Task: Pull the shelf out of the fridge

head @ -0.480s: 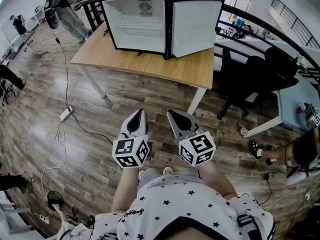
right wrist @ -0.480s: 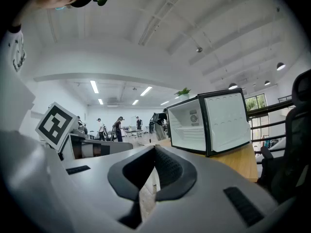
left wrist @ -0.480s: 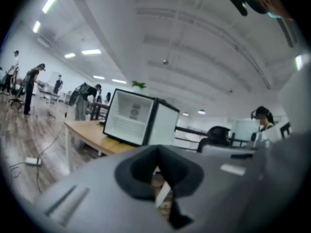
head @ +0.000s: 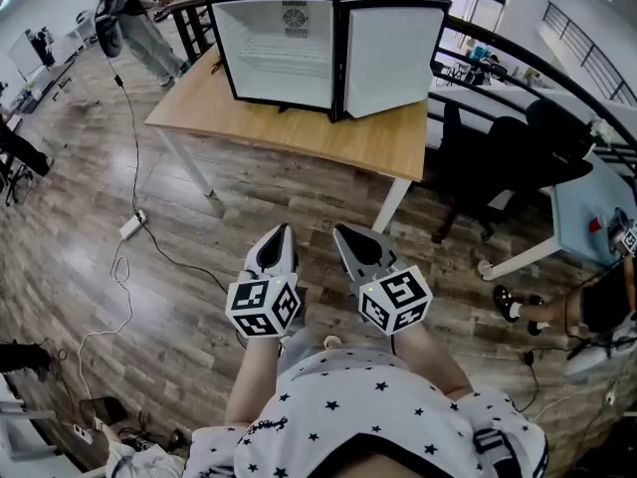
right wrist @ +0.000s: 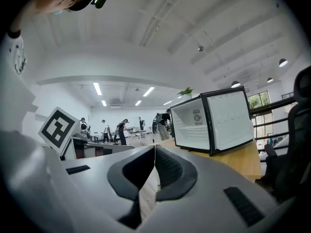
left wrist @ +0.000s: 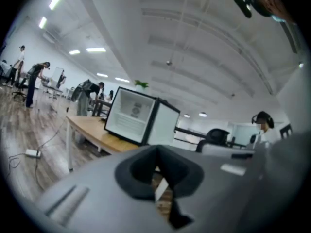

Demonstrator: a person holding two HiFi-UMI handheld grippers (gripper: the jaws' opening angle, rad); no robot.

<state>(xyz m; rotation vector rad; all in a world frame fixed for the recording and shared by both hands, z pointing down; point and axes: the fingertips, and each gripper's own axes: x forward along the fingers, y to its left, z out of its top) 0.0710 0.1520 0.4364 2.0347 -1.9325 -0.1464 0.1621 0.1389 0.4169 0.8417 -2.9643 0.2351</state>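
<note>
A small black fridge stands on a wooden table ahead, its door swung open to the right. Inside its white cavity a wire shelf lies level at mid height. My left gripper and right gripper hover side by side over the floor, well short of the table, both shut and empty. In the left gripper view the fridge shows beyond the closed left gripper. The right gripper view shows the fridge, its shelf and the closed right gripper.
A black office chair stands right of the table, by a blue-topped desk. A cable and power strip lie on the wooden floor at left. People work at desks in the background, and someone's foot shows at right.
The head view has shifted a touch. Both grippers keep the same shut pose side by side, and the fridge has not changed.
</note>
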